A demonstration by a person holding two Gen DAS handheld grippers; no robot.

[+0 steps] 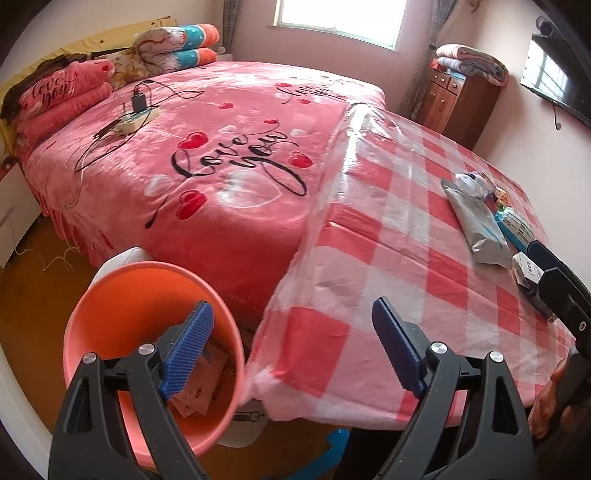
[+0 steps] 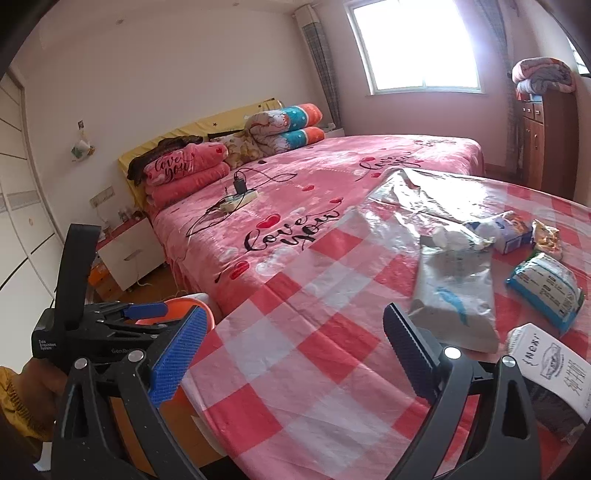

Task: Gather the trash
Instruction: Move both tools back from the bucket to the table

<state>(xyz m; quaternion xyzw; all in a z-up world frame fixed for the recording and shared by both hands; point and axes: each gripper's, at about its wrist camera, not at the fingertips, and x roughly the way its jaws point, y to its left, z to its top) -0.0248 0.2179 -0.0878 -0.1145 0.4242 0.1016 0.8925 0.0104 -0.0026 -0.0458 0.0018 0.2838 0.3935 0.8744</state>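
Both tongs, left (image 1: 291, 350) and right (image 2: 291, 354), spread empty; the silver pouch (image 2: 454, 295) near the counter's (image 2: 295, 332) far edge wants a flat pinch before the orange bin (image 1: 147, 295).

Pink bed (image 1: 207, 155), bright window (image 1: 340, 18), wooden cabinet (image 1: 454, 99), seemingly wood floor (image 1: 33, 288).

I count one orange bin (image 1: 110, 295) with a few scraps of paper in it, though I cannot tell exactly how many. On the worktop (image 2: 295, 350) I see one grey mailer bag (image 2: 454, 291), one blue-and-white packet (image 2: 546, 291), one white carton (image 2: 554, 365), one small blue box (image 2: 513, 236) and one yellow wrapper (image 2: 546, 236). I have two tongs, left (image 1: 295, 347) and right (image 2: 291, 358), and one power strip (image 2: 238, 199) lies on the bed.
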